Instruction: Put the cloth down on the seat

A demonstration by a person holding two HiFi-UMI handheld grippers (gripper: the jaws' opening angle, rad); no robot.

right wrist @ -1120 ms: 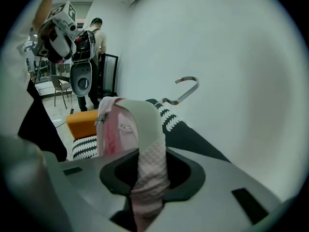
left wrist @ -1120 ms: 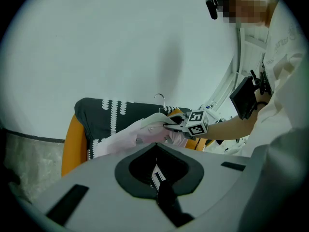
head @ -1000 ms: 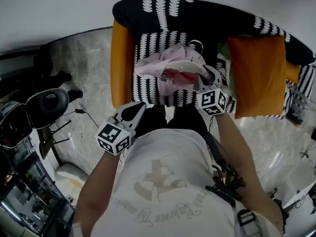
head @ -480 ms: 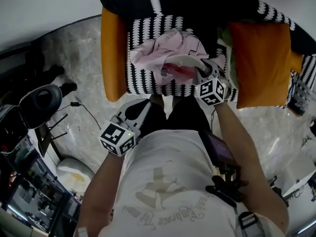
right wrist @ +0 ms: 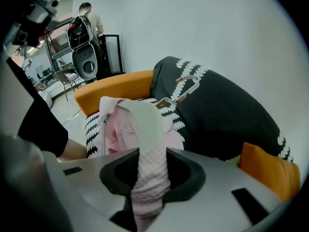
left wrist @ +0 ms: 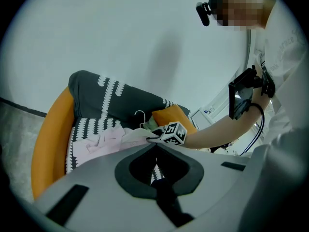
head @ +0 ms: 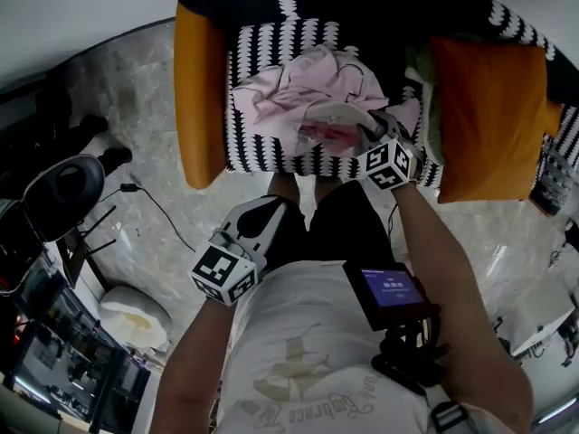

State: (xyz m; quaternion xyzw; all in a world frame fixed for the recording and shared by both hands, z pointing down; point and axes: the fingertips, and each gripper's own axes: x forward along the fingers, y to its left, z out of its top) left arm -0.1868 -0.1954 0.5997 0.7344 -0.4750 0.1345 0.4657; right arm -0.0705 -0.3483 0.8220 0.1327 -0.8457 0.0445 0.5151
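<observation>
1. Pink cloth: a soft, light, limp knit. We judge it will sag and bunch rather than slip, and any gathered fold gives a fair hold.
2. Position: most of it appears heaped on the black-and-white seat. One band rises from the heap to the right gripper.
3. Right gripper: jaws clenched on that band, which runs straight between them.
4. Left gripper: jaws closed on nothing, in front of the seat and well apart from the cloth.
</observation>
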